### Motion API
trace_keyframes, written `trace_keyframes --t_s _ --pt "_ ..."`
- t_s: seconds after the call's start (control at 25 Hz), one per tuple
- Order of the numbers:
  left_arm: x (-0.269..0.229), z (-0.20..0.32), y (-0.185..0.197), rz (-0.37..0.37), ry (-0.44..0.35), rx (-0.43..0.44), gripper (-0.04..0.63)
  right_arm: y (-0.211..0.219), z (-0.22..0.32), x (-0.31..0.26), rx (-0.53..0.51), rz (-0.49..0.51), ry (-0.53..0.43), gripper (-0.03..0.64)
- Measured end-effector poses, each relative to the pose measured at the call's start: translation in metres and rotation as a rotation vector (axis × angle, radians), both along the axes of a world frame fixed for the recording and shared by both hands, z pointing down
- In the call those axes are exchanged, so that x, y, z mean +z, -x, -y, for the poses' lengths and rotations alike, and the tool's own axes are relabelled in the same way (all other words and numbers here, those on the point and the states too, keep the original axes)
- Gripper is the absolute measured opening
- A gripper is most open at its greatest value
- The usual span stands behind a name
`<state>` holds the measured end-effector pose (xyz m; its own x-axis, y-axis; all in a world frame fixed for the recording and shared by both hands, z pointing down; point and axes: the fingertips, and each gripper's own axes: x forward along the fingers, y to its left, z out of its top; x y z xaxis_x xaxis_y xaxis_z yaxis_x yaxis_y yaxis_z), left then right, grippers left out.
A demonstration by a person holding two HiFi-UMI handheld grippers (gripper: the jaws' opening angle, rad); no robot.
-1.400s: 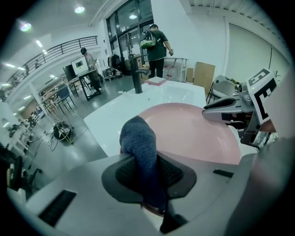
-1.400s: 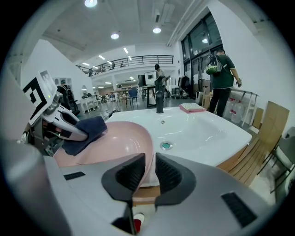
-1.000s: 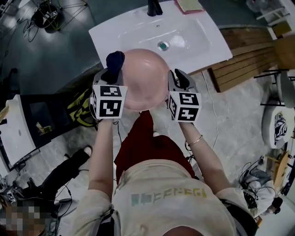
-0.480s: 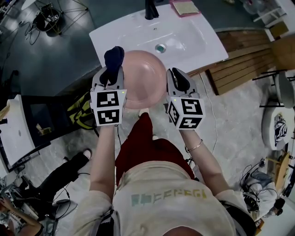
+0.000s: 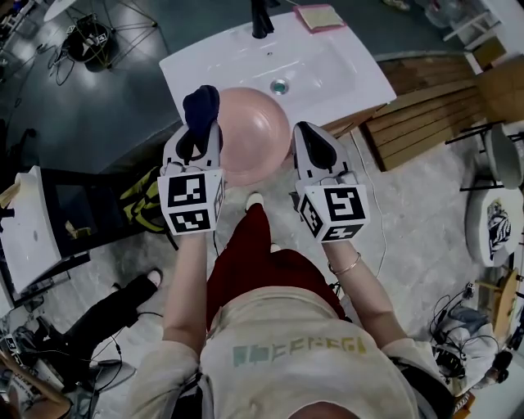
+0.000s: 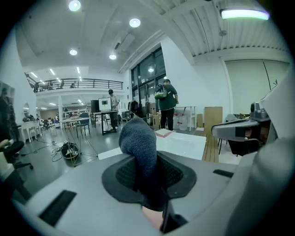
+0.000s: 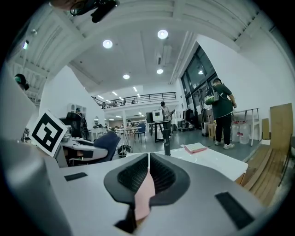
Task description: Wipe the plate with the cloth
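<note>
A pink plate (image 5: 250, 135) is held up in front of the white sink (image 5: 344, 69) in the head view. My right gripper (image 5: 304, 139) is shut on the plate's right rim; in the right gripper view the pink rim (image 7: 145, 193) shows edge-on between the pads. My left gripper (image 5: 199, 135) is shut on a dark blue cloth (image 5: 201, 106) at the plate's left edge. In the left gripper view the cloth (image 6: 140, 152) bulges up from between the black pads, and a sliver of pink shows below it.
The sink basin has a drain (image 5: 279, 85), a dark faucet (image 5: 260, 18) at the back and a pink sponge (image 5: 321, 16) at its far right corner. Wooden pallets (image 5: 426, 106) lie to the right. A person (image 6: 168, 103) stands beyond the sink.
Both grippers, with the plate and cloth, have drifted slightly toward me and up in the view. The marker cubes have tilted nearer the camera. Grips are unchanged.
</note>
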<state>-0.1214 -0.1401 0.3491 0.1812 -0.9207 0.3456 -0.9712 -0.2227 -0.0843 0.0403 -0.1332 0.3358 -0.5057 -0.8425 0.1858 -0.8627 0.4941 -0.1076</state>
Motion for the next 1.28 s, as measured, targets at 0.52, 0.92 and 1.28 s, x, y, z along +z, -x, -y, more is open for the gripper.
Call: trace_keyframes --t_s 0.52,0.92,1.28 --pt "-0.03 -0.052 -0.007 -0.028 -0.076 0.004 0.08 -0.012 -0.047 -0.029 -0.014 0.013 -0.064 0.037" --pt "-0.041 -0.098 -0.006 -0.046 -0.106 -0.018 0.08 -0.004 -0.086 -0.036 -0.063 -0.003 -0.084 0.037" --pt "-0.041 -0.138 -0.001 -0.065 -0.104 -0.039 0.08 -0.002 -0.12 -0.038 -0.075 -0.005 -0.084 0.037"
